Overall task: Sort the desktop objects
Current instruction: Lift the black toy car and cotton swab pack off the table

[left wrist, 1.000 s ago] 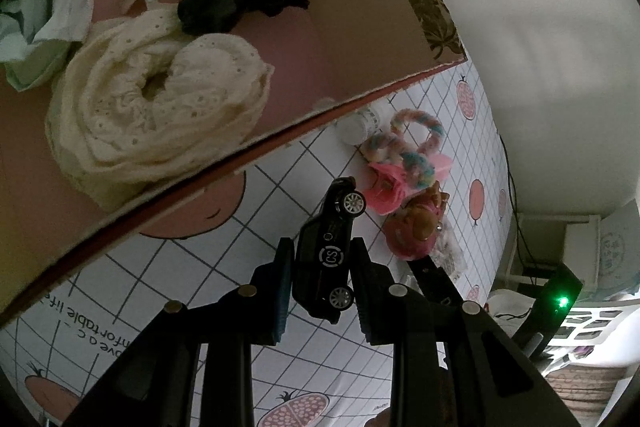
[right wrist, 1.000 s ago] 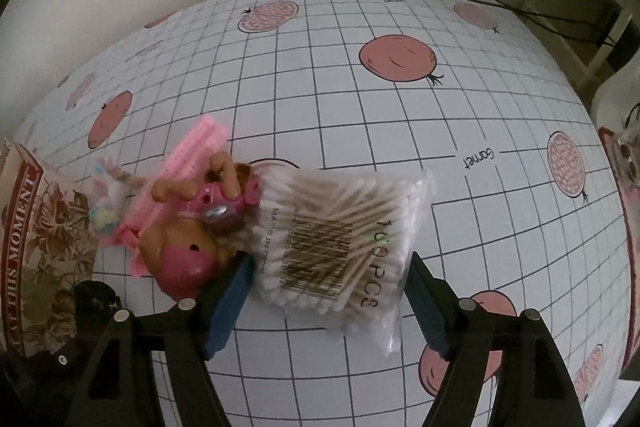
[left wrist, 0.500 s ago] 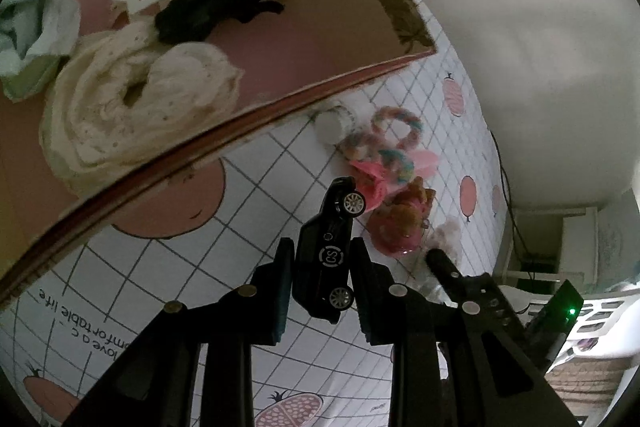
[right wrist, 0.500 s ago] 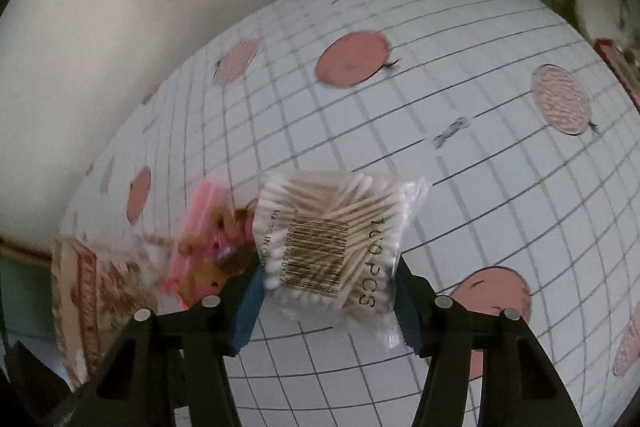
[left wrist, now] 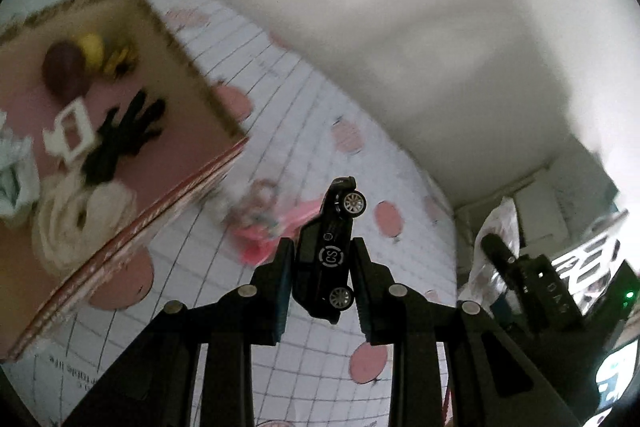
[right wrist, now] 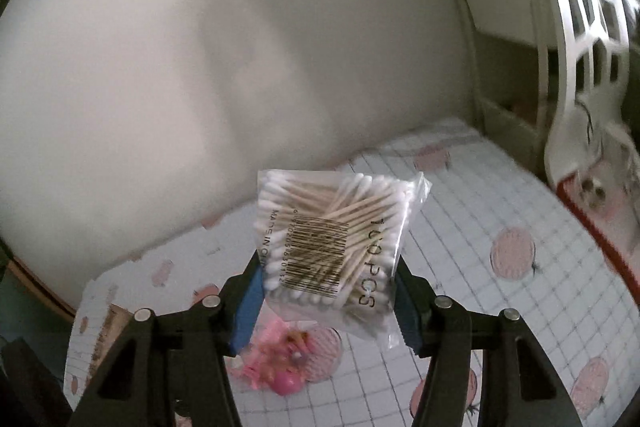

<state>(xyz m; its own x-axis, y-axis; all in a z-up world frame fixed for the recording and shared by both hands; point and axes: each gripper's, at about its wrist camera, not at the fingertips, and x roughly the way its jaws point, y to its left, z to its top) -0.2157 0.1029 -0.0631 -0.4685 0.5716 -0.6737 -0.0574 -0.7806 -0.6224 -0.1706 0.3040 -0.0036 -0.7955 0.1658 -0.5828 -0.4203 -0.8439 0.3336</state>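
My left gripper (left wrist: pixel 322 247) is shut on a small black toy car (left wrist: pixel 340 203), which hangs nose-up above the gridded tablecloth (left wrist: pixel 280 131). In the right wrist view my right gripper (right wrist: pixel 328 267) is shut on a clear bag of cotton swabs (right wrist: pixel 332 227); its blue pads press the bag's two sides and it is held in the air above the table. An open cardboard box (left wrist: pixel 192 183) with a pink floor lies to the left of the car and lower down. It holds a cream lace scrunchie (left wrist: pixel 76 223), a black hair piece (left wrist: pixel 124 135) and a white hair claw (left wrist: pixel 70 135).
Pink toys and a doll (right wrist: pixel 286 375) lie on the tablecloth below the swab bag; they show blurred as a pink heap (left wrist: pixel 276 231) just past the car. A white lattice basket (right wrist: pixel 580 27) rises at the right. A pale wall runs behind the table.
Both grippers have risen from the table. The right one closed on the swab bag and lifted it off the cloth. The car stays in the left grip, farther from the box.
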